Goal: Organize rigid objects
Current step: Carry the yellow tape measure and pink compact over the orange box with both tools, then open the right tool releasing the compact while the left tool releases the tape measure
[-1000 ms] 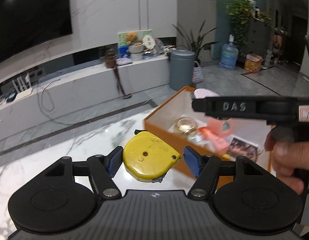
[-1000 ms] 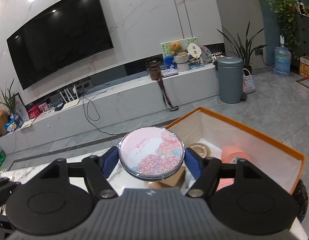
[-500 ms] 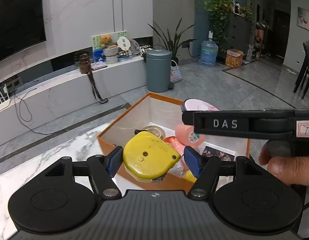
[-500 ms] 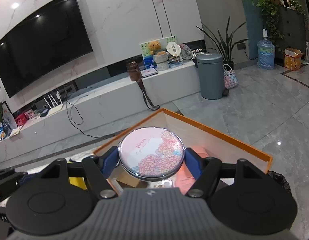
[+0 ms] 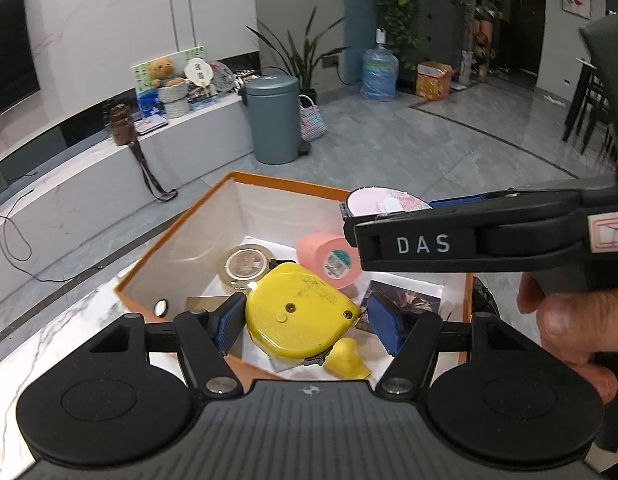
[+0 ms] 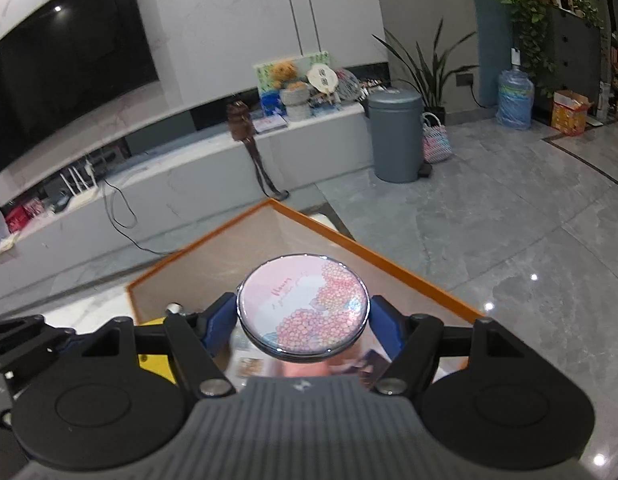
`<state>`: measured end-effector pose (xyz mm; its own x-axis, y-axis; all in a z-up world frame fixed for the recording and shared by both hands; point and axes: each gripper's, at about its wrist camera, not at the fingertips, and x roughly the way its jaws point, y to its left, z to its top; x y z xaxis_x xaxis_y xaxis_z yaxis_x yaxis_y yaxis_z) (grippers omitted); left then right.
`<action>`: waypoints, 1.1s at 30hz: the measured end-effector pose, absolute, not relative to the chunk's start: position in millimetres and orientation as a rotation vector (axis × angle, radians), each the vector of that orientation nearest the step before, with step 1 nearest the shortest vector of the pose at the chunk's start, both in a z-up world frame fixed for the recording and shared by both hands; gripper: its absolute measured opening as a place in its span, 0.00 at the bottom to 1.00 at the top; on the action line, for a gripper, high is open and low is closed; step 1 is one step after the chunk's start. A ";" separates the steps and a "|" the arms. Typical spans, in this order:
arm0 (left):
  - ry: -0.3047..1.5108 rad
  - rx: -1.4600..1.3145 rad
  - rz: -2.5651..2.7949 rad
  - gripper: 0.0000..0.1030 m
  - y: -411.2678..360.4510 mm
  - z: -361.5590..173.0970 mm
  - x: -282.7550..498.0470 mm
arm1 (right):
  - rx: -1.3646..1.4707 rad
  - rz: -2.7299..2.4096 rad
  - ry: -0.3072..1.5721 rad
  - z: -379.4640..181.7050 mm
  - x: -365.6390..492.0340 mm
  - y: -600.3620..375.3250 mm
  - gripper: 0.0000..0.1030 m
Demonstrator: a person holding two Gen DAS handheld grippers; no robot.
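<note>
The left gripper point(image 5: 305, 320) clamps a stiff, fairly heavy tape measure point(image 5: 299, 316) by its flat sides above the orange box point(image 5: 177, 236); the right gripper point(image 6: 303, 320) pinches a smooth, likely fragile round mirror point(image 6: 303, 312) at its rim, just right.

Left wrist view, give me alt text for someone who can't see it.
The left gripper holds a yellow tape measure above an open orange box of small items; the right gripper, at right, carries a round pink mirror.
</note>
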<state>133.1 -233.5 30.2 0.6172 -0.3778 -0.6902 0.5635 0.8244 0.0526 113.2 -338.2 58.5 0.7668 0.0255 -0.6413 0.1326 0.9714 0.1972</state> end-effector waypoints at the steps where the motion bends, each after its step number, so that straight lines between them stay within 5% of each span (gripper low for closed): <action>1: 0.729 0.281 -0.556 0.74 -236.2 28.0 134.4 | 0.233 -0.065 0.709 55.3 115.4 -341.6 0.69; 33: 0.925 0.608 -0.712 0.74 -281.2 -38.9 156.8 | -0.032 0.011 0.997 -6.5 144.7 -342.3 0.69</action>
<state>156.8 -281.2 -38.9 0.4117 -0.2803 -0.8671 0.7664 0.6213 0.1630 144.7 -342.3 -6.5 0.5425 -0.0053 -0.8401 -0.0237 0.9995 -0.0216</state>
